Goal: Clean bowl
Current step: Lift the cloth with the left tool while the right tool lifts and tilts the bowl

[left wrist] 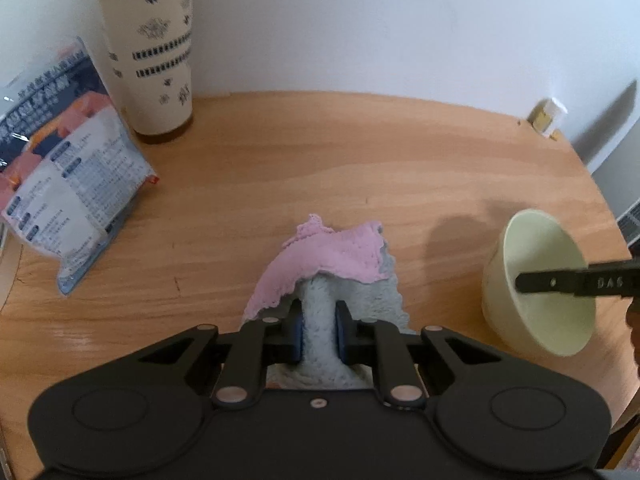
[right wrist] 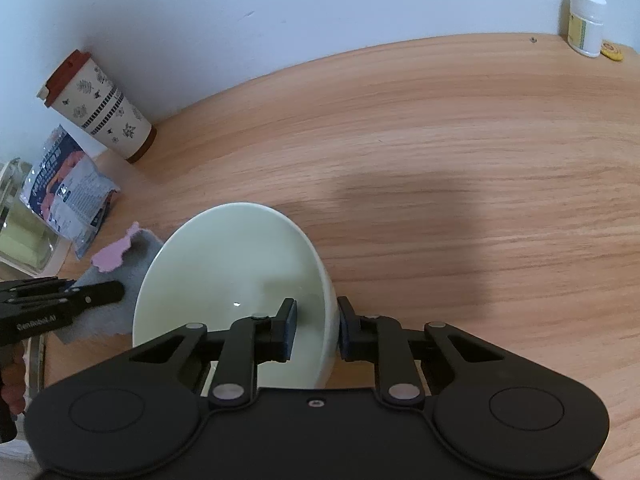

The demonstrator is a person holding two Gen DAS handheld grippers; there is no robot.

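Note:
A pale green bowl (right wrist: 224,264) is tilted above the wooden table, its rim clamped between the fingers of my right gripper (right wrist: 317,330), one finger inside and one outside. The bowl also shows in the left wrist view (left wrist: 536,288) at the right, with the right gripper's finger (left wrist: 560,282) across it. My left gripper (left wrist: 319,330) is shut on a pink and grey-blue cloth (left wrist: 332,256), bunched between its pads and resting on the table. In the right wrist view the cloth (right wrist: 116,258) and left gripper (right wrist: 100,294) lie just left of the bowl.
A tall patterned cup with a brown lid (left wrist: 150,48) stands at the back left against the wall. A plastic snack packet (left wrist: 64,172) lies beside it. A small white jar (right wrist: 585,22) and a yellow cap (right wrist: 612,51) sit at the table's far right corner.

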